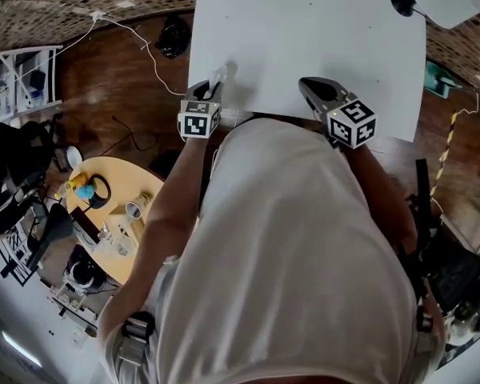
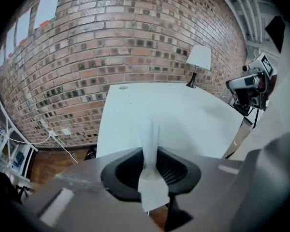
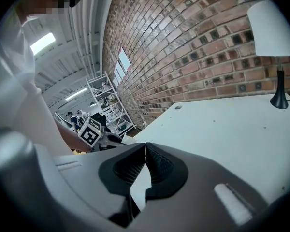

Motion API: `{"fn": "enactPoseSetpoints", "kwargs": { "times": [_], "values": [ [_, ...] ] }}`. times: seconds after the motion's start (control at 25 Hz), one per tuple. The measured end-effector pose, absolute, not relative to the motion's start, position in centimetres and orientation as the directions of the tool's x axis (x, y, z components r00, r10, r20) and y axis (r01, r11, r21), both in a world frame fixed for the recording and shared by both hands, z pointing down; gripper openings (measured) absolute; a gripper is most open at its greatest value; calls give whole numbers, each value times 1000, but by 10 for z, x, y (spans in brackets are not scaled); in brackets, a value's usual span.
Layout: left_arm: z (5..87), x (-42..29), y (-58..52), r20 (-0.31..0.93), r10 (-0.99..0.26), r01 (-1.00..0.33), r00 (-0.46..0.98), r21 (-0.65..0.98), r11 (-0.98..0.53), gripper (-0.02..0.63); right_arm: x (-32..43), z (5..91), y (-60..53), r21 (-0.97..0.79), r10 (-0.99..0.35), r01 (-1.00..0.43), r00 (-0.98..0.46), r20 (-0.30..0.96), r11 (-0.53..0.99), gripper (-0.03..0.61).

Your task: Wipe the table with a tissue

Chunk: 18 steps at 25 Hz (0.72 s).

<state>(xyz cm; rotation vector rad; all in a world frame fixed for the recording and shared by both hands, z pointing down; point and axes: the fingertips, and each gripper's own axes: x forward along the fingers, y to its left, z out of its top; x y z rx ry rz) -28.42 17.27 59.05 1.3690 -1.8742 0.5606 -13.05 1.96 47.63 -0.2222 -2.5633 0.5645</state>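
Note:
A white tissue [image 2: 149, 134] stands up twisted between the dark pads of my left gripper [image 2: 150, 154], which is shut on it. In the head view that left gripper [image 1: 212, 88] hangs over the near left corner of the white table [image 1: 304, 38], the tissue [image 1: 221, 74] poking out ahead of it. My right gripper [image 1: 310, 86] sits over the table's near edge, to the right. In its own view the right gripper [image 3: 145, 149] has its jaw tips together with nothing between them. The left gripper's marker cube [image 3: 90, 132] shows off to its left.
A lamp with a black base [image 1: 403, 5] stands at the table's far right corner, seen also as a lamp [image 3: 279, 42] by the brick wall. A round yellow side table [image 1: 116, 214] with small items stands on the floor at left, near a white cable [image 1: 148, 50].

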Motion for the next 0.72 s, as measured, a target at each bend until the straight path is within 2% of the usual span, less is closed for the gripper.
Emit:
{"fn": "enactPoseSetpoints", "kwargs": {
  "times": [0.28,0.52,0.72],
  "values": [
    [624,-311,176,840,-508,-955,-188,-35,296,97,-121,478,14,-423,155,-61,-877,456,904,9],
    [634,-304,164,871,-462,-984,-168,-124,124,81,-120,477,4,-416,74,-142,-883,463,898,8],
    [636,-297,155,893,-443,-996,-75,-91,-15,74,-130,479,4,-415,59,-160,-882,467,896,8]
  ]
}}
